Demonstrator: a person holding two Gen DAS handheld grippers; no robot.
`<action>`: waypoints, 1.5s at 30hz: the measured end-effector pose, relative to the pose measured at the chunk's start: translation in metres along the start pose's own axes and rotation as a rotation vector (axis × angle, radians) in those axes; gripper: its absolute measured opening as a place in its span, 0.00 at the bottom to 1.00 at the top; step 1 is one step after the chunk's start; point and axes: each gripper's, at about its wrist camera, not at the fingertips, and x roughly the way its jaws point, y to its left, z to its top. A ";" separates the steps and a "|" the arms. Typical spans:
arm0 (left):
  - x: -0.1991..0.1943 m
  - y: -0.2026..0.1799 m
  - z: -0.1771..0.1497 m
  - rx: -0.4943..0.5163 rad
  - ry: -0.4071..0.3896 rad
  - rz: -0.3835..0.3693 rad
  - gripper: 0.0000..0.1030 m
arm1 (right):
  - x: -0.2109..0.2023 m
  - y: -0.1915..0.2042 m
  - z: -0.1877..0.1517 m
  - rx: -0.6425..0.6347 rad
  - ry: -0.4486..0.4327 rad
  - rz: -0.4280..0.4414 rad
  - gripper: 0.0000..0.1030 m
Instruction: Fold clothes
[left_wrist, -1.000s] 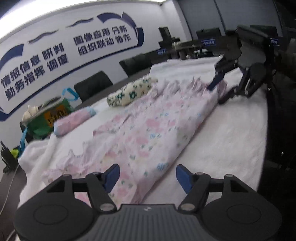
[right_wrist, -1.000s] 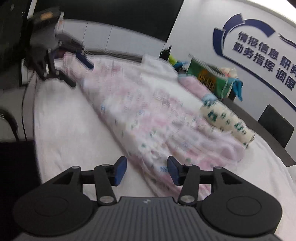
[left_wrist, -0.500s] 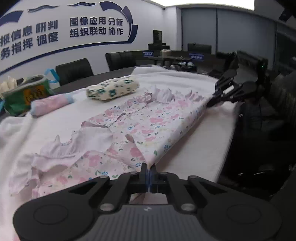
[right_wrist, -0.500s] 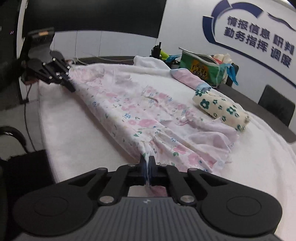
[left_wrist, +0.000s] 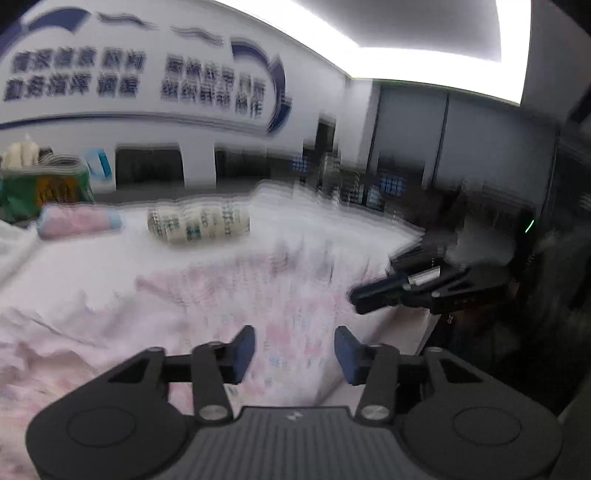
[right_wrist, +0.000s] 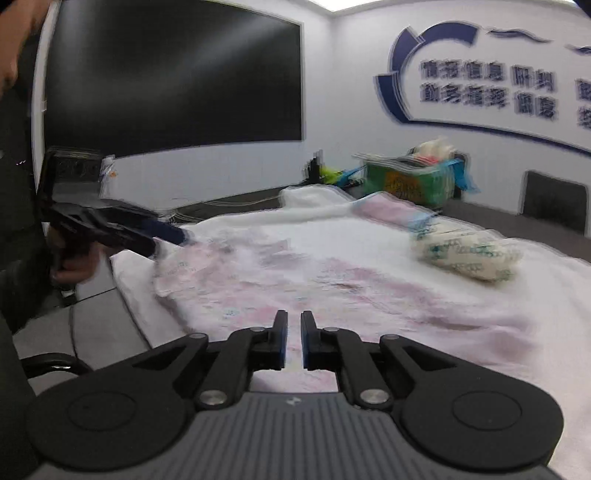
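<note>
- Along the near edge of the white-covered table (right_wrist: 140, 295): floral garment (right_wrist: 332, 291) lies spread.
- Left gripper (left_wrist: 294, 349) opening, nothing pinched.
- Right gripper (right_wrist: 293, 341) nearly clenched; cloth grip unclear.
- Smooth the fold before the next pinch.

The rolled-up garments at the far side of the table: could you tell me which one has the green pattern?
The cream roll with green print; the other roll, nearer the green bag, is pink with a blue end.

Left gripper (left_wrist: 294, 349) jaws opening, nothing pinched, right gripper (right_wrist: 293, 341) jaws nearly closed, empty
</note>
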 end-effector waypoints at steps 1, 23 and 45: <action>0.012 0.000 -0.003 0.010 0.041 0.028 0.25 | 0.016 0.005 0.000 -0.008 0.013 0.016 0.06; -0.053 0.067 0.047 -0.190 -0.059 0.155 0.44 | -0.107 -0.052 -0.020 0.070 -0.039 -0.633 0.35; 0.152 0.159 0.098 -0.133 0.317 0.146 0.26 | 0.122 -0.197 0.038 -0.074 0.385 -0.018 0.36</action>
